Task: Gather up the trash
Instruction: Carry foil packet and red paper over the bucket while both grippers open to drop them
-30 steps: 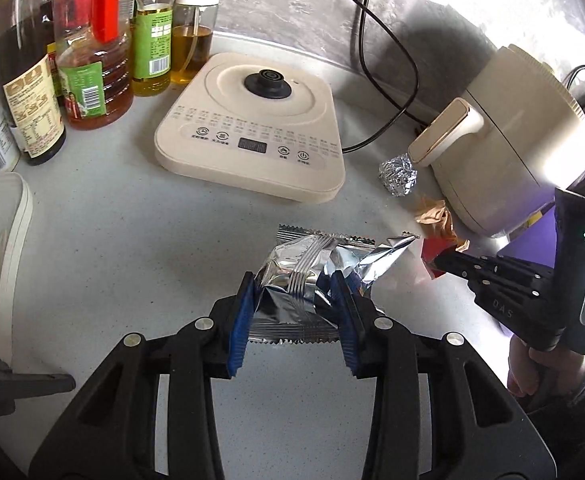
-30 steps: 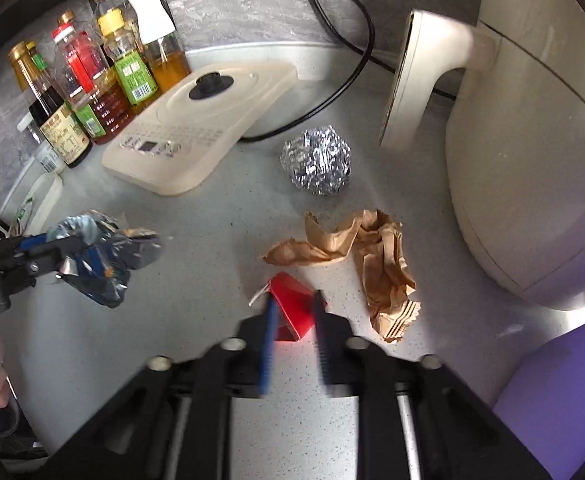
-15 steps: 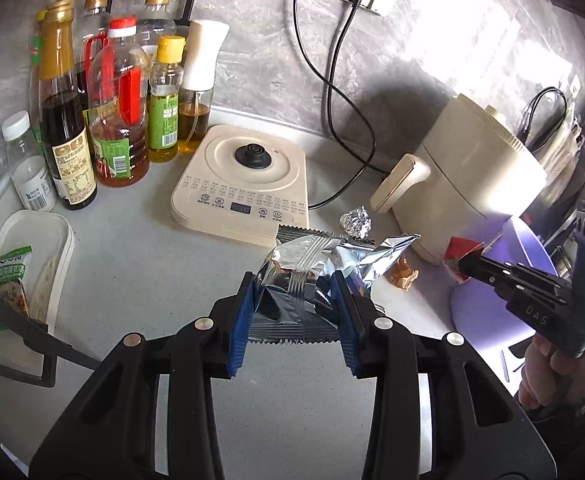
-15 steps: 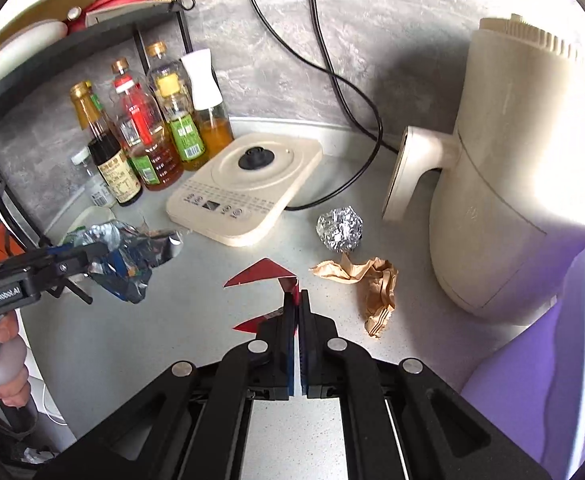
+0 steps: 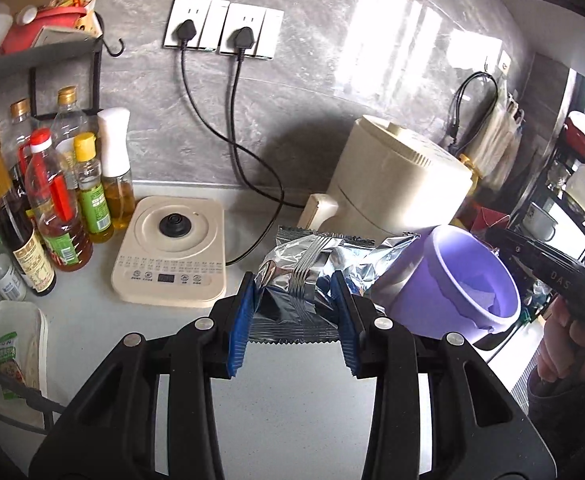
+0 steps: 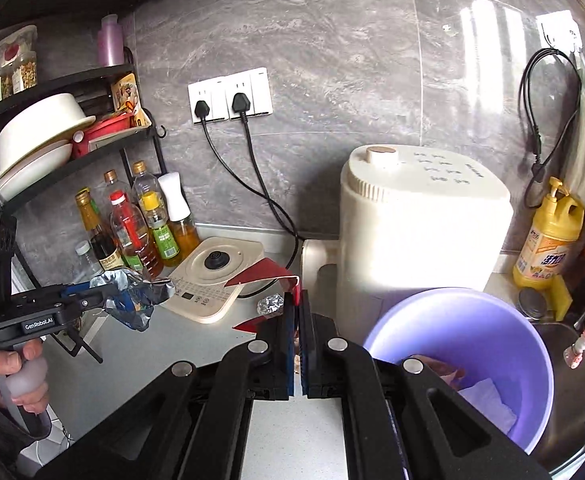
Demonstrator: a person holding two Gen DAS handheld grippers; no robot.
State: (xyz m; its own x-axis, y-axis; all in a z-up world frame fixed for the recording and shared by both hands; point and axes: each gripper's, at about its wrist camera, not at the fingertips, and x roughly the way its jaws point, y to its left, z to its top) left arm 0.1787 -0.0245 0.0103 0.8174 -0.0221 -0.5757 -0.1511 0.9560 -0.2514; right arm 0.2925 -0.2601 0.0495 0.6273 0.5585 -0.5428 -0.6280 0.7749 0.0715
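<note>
The left gripper [image 5: 294,316] grasps a foil wrapper [image 5: 312,264]. The right gripper [image 6: 300,320] is clenched on a red scrap [image 6: 262,276], probably paper, beside the purple bin [image 6: 492,320].

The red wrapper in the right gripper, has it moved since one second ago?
Yes. The red wrapper, pinched in the right gripper, has gone up off the counter where it lay; it now hangs beside the purple bin.
</note>
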